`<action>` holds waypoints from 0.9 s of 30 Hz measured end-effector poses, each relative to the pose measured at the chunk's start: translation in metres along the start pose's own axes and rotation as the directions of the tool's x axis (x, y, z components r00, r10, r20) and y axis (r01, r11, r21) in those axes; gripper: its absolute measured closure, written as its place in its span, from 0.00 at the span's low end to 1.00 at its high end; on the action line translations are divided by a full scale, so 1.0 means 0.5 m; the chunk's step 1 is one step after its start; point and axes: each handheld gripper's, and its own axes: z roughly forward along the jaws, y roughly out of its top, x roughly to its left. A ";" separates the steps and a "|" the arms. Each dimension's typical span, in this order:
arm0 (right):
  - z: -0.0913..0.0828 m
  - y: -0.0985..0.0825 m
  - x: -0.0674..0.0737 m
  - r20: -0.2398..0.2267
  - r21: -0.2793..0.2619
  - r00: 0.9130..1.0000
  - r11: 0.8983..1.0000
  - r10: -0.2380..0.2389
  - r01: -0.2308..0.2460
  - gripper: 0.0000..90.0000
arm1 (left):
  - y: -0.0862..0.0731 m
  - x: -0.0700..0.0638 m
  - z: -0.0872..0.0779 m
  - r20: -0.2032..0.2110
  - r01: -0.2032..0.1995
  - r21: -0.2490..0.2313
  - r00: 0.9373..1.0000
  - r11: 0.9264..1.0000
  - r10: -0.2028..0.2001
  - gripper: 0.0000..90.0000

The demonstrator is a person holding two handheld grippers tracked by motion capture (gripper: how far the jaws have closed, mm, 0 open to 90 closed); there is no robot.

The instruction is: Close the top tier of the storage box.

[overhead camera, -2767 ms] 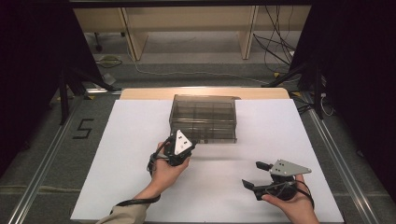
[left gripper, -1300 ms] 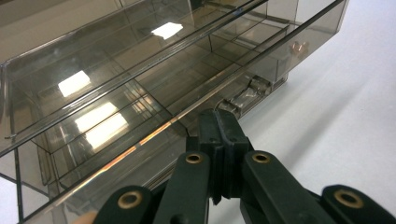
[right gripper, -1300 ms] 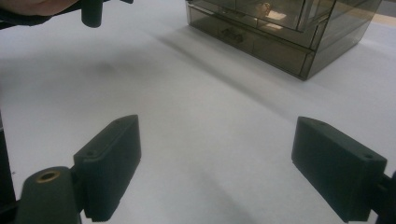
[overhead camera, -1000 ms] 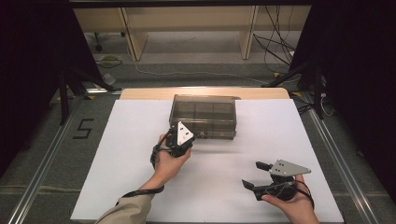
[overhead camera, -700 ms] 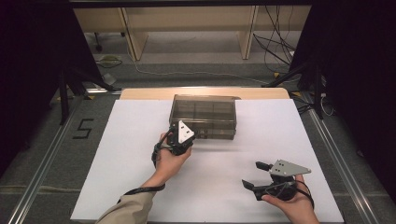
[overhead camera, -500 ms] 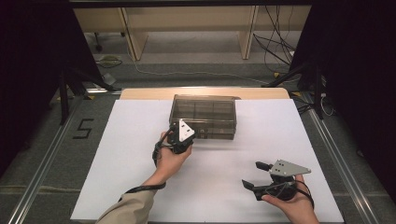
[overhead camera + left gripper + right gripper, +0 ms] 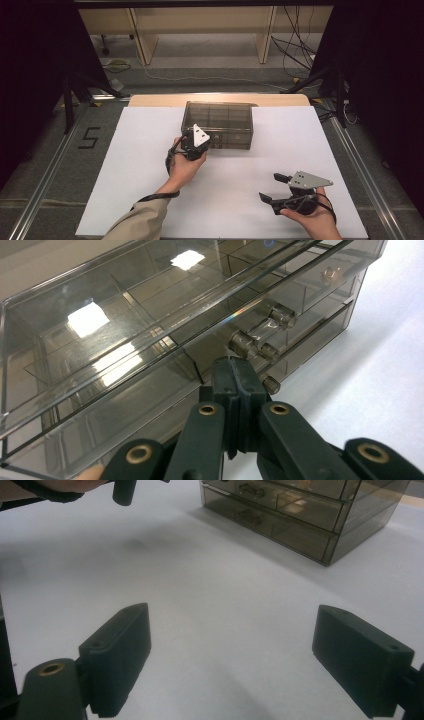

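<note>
From the high view, the smoky transparent plastic drawer organiser point(image 7: 218, 125) sat toward the far middle of the white table sheet point(image 7: 125, 165), front face turned to the person. The left gripper point(image 7: 194, 142) was pushed right up against the front left part of that box, which made sense if the plan was to work a drawer open. The right gripper point(image 7: 280, 192) hung back near the bottom right of the sheet, well apart from the box, probably just parked out of the way.

In the left gripper view, the two black jaws were pinched narrow, pads pressed together with no real gap. Their tips met just below the clear cylindrical drawer knob point(image 7: 260, 335) on the organiser's point(image 7: 125, 340) front. I honestly couldn't tell if a sliver of the handle was caught between the pads or if they were merely touching the drawer front. My guess: closed tips make a decent hook or pusher for a small knob like that.

In the right gripper view, the right gripper point(image 7: 232, 652) had its jaws spread wide with nothing but bare white sheet point(image 7: 225, 605) between them. The organiser point(image 7: 310, 515) sat off at the top, far from those jaws, so that hand looked idle.
</note>
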 end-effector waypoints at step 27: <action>0.000 -0.001 -0.001 0.002 0.000 1.000 1.000 0.001 -0.001 0.18 | 0.015 0.010 -0.011 0.028 0.009 -0.011 1.000 1.000 -0.009 0.97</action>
